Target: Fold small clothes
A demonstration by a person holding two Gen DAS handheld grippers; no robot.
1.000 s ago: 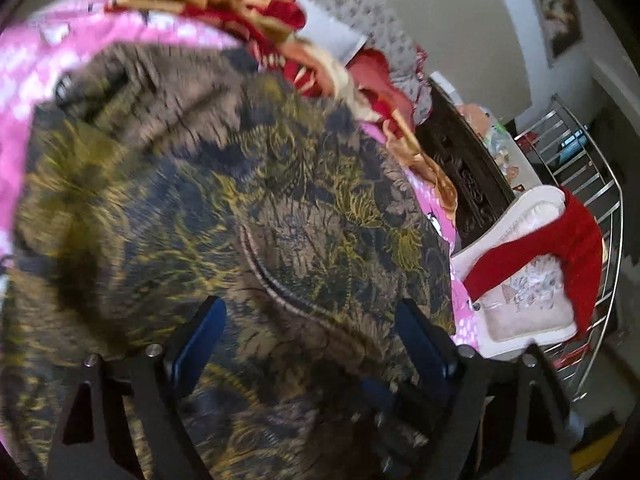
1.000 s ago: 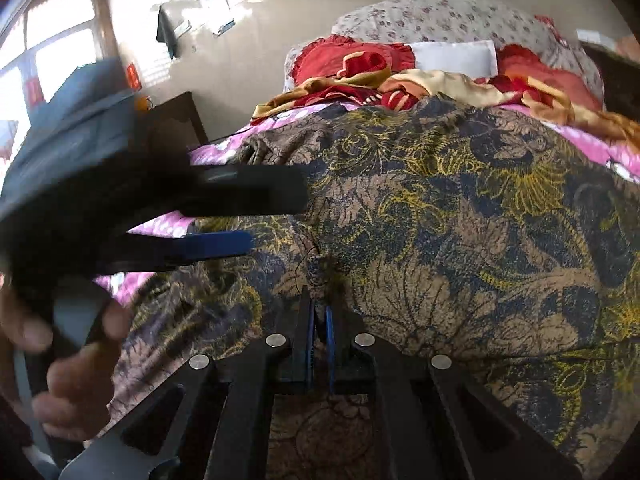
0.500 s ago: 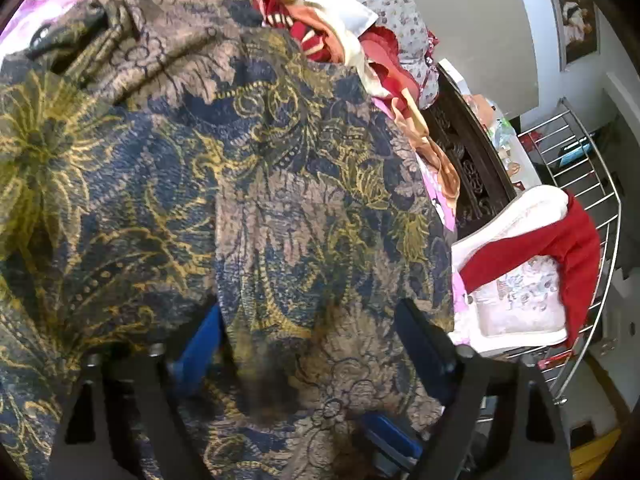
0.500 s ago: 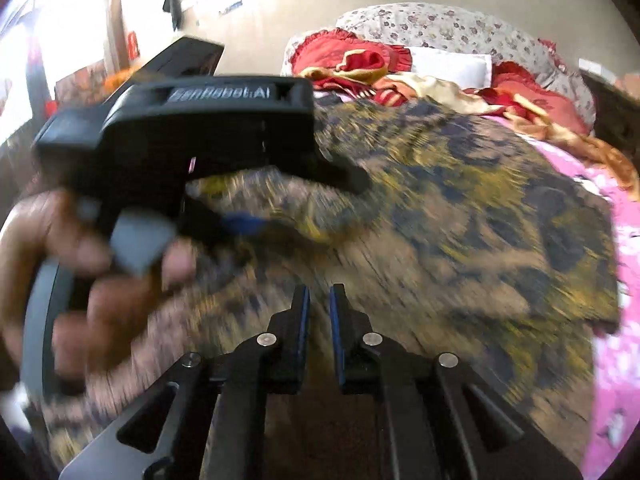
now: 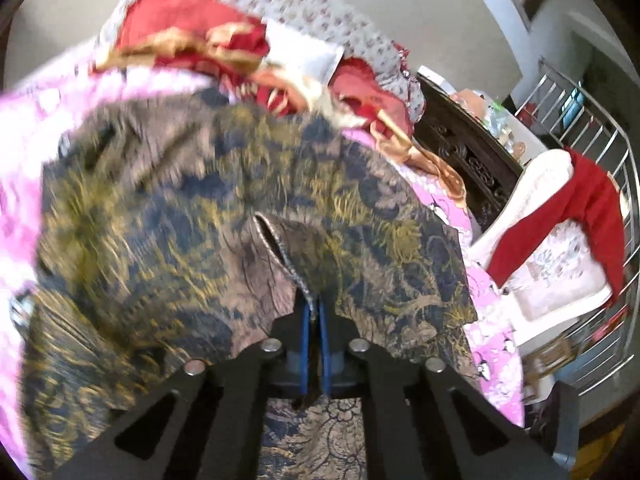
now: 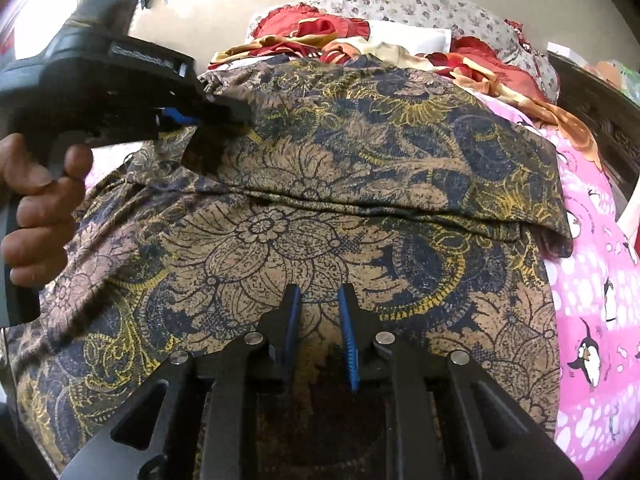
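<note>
The brown, navy and gold floral-print garment [image 6: 360, 168] lies spread on the pink penguin-print bedsheet [image 6: 592, 288], its upper layer folded so that a crease runs left to right across the middle. The left gripper [image 5: 314, 312] has just snapped closed and pinches a hem edge of the cloth at the left end of that fold. The right gripper [image 6: 318, 320] has just been opening; its jaws stand slightly apart over the near layer with nothing pinched between them. The fold's long axis runs sideways, so the clamped left gripper looks best placed to carry its edge rightward or farther away
</note>
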